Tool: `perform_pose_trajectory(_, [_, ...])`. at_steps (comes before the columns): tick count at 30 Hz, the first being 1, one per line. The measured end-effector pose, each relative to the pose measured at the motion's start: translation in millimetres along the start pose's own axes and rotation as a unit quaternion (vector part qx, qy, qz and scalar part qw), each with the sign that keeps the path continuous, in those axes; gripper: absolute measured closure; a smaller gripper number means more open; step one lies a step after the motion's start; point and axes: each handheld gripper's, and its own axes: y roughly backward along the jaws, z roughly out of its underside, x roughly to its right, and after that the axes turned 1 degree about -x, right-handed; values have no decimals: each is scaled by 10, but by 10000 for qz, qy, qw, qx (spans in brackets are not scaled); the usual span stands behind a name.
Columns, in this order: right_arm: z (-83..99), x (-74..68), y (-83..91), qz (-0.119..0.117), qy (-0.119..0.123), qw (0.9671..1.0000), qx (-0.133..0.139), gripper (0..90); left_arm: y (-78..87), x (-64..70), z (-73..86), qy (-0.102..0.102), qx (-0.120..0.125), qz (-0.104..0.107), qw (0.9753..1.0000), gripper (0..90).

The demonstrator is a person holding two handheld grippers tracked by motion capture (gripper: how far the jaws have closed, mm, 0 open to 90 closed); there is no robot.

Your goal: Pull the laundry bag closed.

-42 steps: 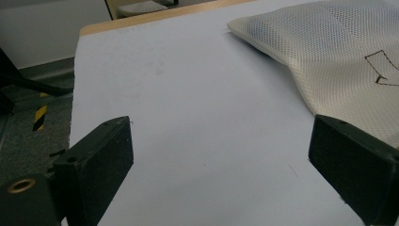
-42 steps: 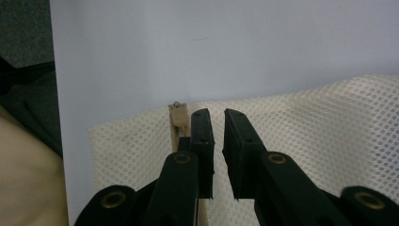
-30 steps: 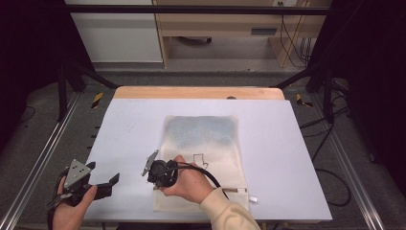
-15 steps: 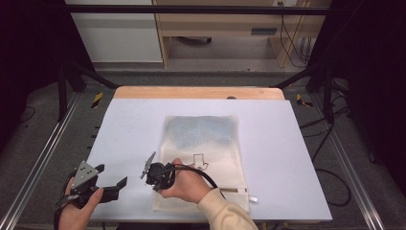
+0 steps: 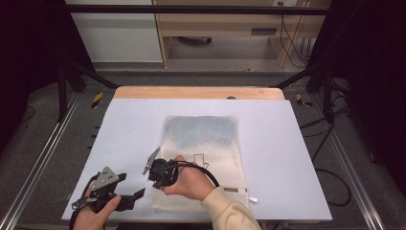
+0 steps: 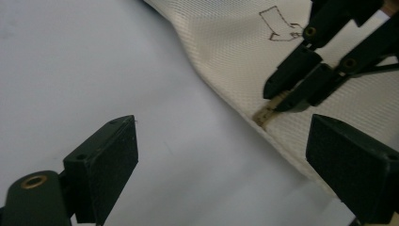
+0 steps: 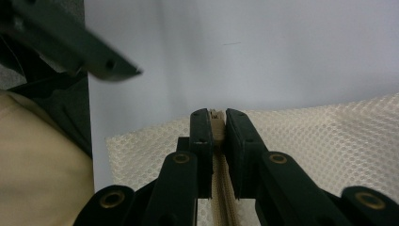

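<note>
Bare table (image 5: 134,129) lies open left of the mesh bag (image 5: 203,139).

White tabletop (image 5: 124,139) w/ wood strip along far edge, center of frame. Cream mesh bag (image 5: 203,143) lies flat on it, mid to lower center (bluish patch in upper half, small outline mark near middle). Rest of surface bare.

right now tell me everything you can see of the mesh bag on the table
The mesh bag is a flat rectangular pouch of cream netted fabric, greyer toward its far end, lying on the white table. A small outlined arrow-like mark is printed on it. A tan zipper runs along one edge, near the corner closest to the person; the right gripper is shut on the zipper's end tab. The left gripper is open beside that edge, not touching.
</note>
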Motion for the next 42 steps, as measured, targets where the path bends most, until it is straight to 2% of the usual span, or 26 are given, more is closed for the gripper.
perform_pose_trajectory(4, [-8,-6,20,35,41,10000,49,818,-103,86,12,-77,-211,173,9996,96])
perform_pose_trajectory(8, [-8,-11,42,64,41,9999,82,818,-195,137,17,-69,-293,320,9990,122])
perform_pose_trajectory(10, [-5,-12,55,63,40,9999,121,818,-242,147,20,99,-280,457,9985,148])
perform_pose_trajectory(13, [-2,-16,77,78,30,9998,164,818,-306,142,14,189,-340,535,9978,185])
perform_pose_trajectory(18, [1,-8,134,86,54,9996,267,818,-357,164,2,160,-347,687,9969,265])
perform_pose_trajectory(25, [0,-16,180,77,67,9995,289,819,-431,122,-3,335,-379,1170,9918,385])
perform_pose_trajectory(28, [-3,-13,185,71,92,9995,295,818,-479,106,-11,306,-442,1352,9894,437])
perform_pose_trajectory(30, [-4,-18,191,87,93,9995,298,819,-510,92,-23,276,-463,1497,9873,441])
perform_pose_trajectory(37, [-10,-18,202,94,121,9993,335,819,-573,68,-32,321,-400,1733,9835,468])
perform_pose_trajectory(42, [-15,-20,195,88,97,9993,349,819,-635,45,-20,488,-421,1930,9791,496])
